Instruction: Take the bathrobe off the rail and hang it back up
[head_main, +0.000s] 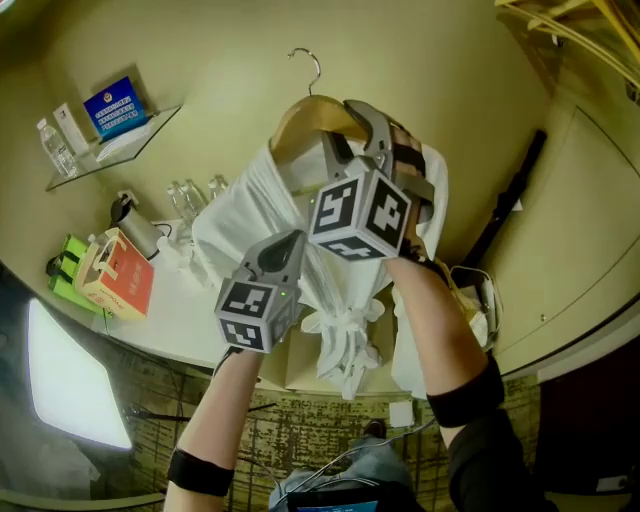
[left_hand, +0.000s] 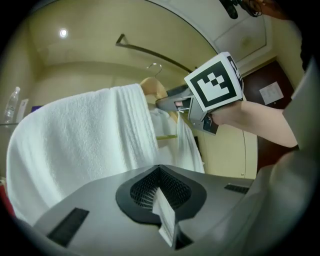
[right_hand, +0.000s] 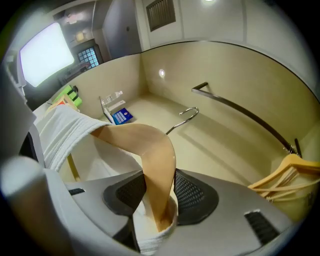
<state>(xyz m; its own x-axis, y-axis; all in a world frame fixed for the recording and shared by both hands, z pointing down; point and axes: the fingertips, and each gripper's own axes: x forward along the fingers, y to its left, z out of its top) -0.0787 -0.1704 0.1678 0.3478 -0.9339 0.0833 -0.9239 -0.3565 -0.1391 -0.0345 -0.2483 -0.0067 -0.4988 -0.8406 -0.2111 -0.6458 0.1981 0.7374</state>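
Observation:
A white bathrobe (head_main: 250, 215) hangs on a wooden hanger (head_main: 305, 112) that is off the rail, its metal hook (head_main: 310, 65) free in the air. My right gripper (head_main: 368, 120) is shut on the hanger's shoulder (right_hand: 150, 150) together with the robe's collar edge. Lower and to the left, my left gripper (head_main: 290, 248) is shut on a thin fold of the robe (left_hand: 165, 210). The robe's towelling (left_hand: 85, 135) fills the left of the left gripper view. The rail (right_hand: 235, 107) runs along the wall beyond the hook (right_hand: 187, 114).
Spare wooden hangers (right_hand: 290, 175) hang at the rail's right end. Below the robe is a white counter (head_main: 180, 310) with a kettle (head_main: 135, 225), a red box (head_main: 120, 275) and glasses (head_main: 195, 195). A glass shelf (head_main: 110, 140) holds bottles. A dark rod (head_main: 510, 200) leans at right.

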